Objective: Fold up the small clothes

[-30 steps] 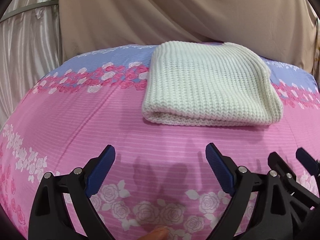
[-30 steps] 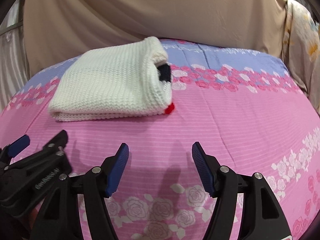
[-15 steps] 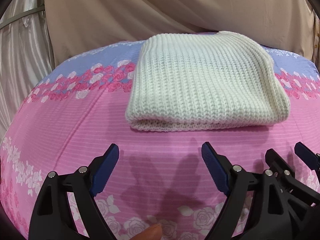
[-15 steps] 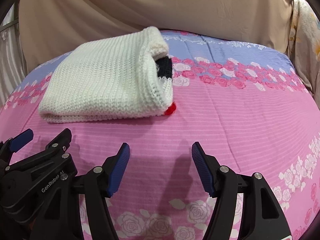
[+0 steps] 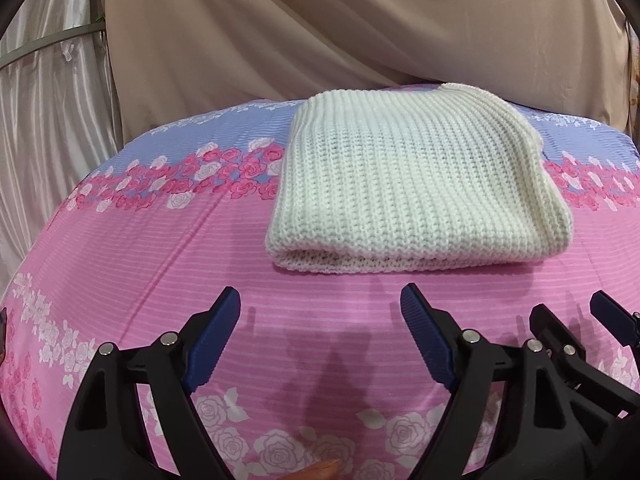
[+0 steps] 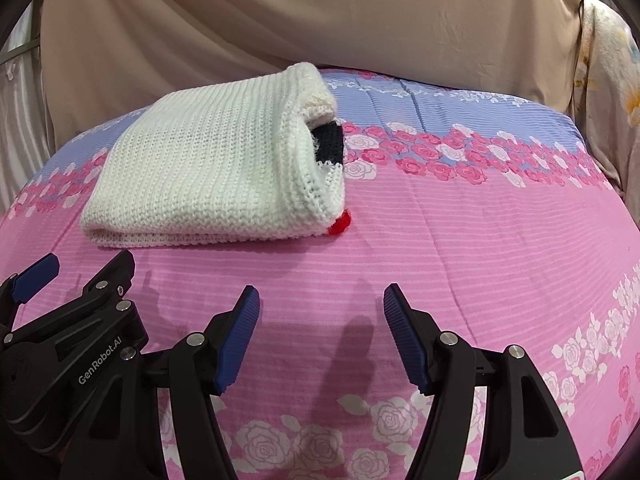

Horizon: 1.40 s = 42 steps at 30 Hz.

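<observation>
A cream knitted garment lies folded into a thick rectangle on the pink floral bedsheet. From the right wrist view its right end gapes, showing a dark stripe inside and a red bit at the lower corner. My left gripper hovers just in front of the fold's near edge, open, nothing between its blue pads. My right gripper is open over bare sheet, to the right of the garment's near corner. Each gripper shows at the edge of the other's view.
Beige draped cloth hangs behind the bed, and a silvery curtain hangs at the left. A floral fabric hangs at the far right. A person's fingertip shows at the bottom edge of the left wrist view.
The left gripper's jaws have narrowed a little, and the garment sits nearer and larger in its view. The right gripper's jaws are unchanged.
</observation>
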Each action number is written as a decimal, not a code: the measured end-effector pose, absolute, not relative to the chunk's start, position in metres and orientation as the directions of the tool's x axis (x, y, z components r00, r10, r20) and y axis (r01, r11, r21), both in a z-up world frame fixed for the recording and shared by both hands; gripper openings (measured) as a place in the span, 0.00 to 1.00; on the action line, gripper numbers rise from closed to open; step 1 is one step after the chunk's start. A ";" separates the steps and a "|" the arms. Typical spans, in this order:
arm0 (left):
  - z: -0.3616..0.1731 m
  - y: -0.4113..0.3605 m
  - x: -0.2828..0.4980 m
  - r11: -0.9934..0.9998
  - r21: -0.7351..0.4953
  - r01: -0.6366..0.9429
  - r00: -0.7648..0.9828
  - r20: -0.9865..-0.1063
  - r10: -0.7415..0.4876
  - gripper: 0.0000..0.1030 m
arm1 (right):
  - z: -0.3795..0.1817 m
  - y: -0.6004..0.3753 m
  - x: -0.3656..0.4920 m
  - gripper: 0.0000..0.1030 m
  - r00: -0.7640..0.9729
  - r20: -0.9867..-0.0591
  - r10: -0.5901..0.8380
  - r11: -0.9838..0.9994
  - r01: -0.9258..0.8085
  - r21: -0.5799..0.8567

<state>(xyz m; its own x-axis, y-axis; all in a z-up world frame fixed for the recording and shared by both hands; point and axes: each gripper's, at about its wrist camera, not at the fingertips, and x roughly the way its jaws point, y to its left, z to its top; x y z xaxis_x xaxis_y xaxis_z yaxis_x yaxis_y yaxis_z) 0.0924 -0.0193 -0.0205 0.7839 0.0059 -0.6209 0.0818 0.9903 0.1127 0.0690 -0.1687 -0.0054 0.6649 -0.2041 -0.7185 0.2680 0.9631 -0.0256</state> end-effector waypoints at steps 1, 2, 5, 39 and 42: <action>-0.020 -0.019 0.092 0.990 0.112 0.082 0.786 -0.619 0.005 0.77 | -0.005 -0.169 0.069 0.62 0.667 -0.717 -0.205 0.963 0.268 -0.026; -0.020 -0.019 0.091 0.990 0.113 0.079 0.788 -0.616 0.007 0.77 | -0.005 -0.168 0.068 0.62 0.669 -0.714 -0.207 0.963 0.268 -0.028; -0.020 -0.018 0.092 0.991 0.110 0.076 0.788 -0.616 0.008 0.77 | -0.004 -0.167 0.067 0.62 0.673 -0.709 -0.210 0.963 0.266 -0.033; -0.018 -0.016 0.089 0.994 0.090 0.054 0.794 -0.608 0.012 0.75 | -0.003 -0.161 0.064 0.62 0.676 -0.700 -0.228 0.964 0.260 -0.063; -0.018 -0.016 0.089 0.994 0.090 0.054 0.795 -0.607 0.012 0.75 | -0.004 -0.161 0.064 0.62 0.676 -0.700 -0.228 0.964 0.260 -0.062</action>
